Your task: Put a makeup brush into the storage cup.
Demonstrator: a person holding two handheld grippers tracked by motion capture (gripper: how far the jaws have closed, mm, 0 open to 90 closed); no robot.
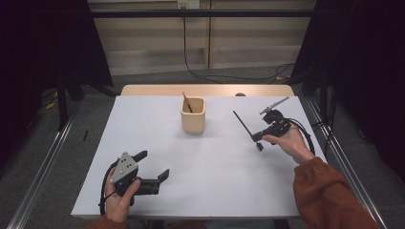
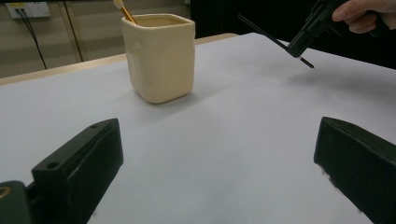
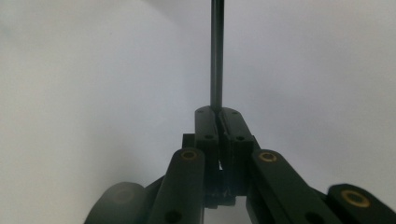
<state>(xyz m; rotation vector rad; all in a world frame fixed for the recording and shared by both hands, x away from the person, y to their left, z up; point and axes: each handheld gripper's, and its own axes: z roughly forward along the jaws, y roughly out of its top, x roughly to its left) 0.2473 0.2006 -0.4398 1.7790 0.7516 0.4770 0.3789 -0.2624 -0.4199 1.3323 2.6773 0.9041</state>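
Observation:
A cream square cup (image 1: 193, 116) (image 2: 160, 55) stands at the back middle of the white table, with a wooden stick (image 1: 186, 101) (image 2: 122, 9) leaning inside it. Held above the table to the cup's right, my right gripper (image 1: 258, 138) (image 2: 299, 45) (image 3: 217, 112) is shut on a thin black stick (image 1: 243, 124) (image 2: 264, 33) (image 3: 216, 51). That stick slants up toward the cup. At the front left, my left gripper (image 1: 152, 165) (image 2: 217, 172) is open with nothing between its jaws. It points at the cup from a distance.
The white tabletop (image 1: 210, 181) lies on a wooden table (image 1: 143, 90) whose edge shows at the back. Metal rails (image 1: 43, 171) run along both sides. A cable (image 1: 200, 74) trails over the floor behind, and dark curtains hang left and right.

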